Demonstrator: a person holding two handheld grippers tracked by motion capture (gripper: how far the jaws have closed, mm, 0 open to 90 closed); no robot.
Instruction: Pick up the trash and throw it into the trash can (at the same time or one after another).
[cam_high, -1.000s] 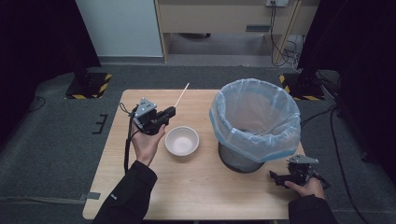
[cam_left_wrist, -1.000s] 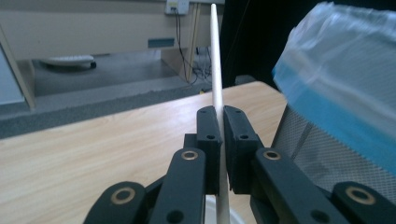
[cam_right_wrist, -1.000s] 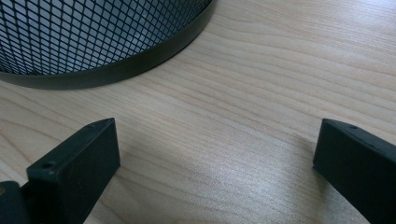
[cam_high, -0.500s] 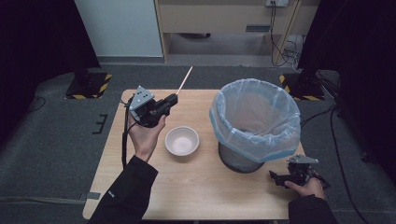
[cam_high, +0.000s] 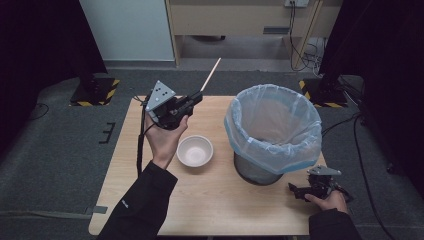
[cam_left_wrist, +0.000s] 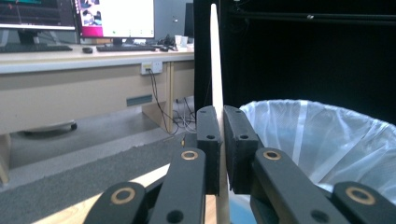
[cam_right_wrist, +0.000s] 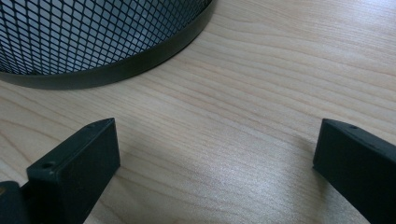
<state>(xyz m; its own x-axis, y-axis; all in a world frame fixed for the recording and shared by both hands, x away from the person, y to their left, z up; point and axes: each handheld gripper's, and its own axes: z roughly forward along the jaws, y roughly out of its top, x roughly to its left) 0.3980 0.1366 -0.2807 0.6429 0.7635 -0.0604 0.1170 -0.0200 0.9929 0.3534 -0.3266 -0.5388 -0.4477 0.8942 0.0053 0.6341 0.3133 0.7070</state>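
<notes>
Your left gripper (cam_high: 196, 98) is held up over the far left part of the counter (cam_high: 210, 200), its jaws pressed tight on a thin wooden stick (cam_high: 210, 74). In the left gripper view the stick (cam_left_wrist: 216, 70) passes between the two pads and runs straight up past them, tapering toward its far end; its lower end drops out of sight behind the jaws. From above, the stick slants away from you, out beyond the counter's far edge and over the floor. A white bowl (cam_high: 194, 151) sits on the counter just beside your left hand (cam_high: 163, 141), apart from the stick. The bin (cam_high: 272, 131), lined with a pale blue bag, stands to the right of the bowl, and the bag's rim (cam_left_wrist: 322, 135) shows beyond your left jaws.

Your right gripper (cam_high: 295, 190) rests low at the near right corner, close to the bin's base. Its jaws stand wide apart with nothing between them, bare counter (cam_right_wrist: 243, 140) below and the bin's mesh wall (cam_right_wrist: 93, 32) just ahead.
</notes>
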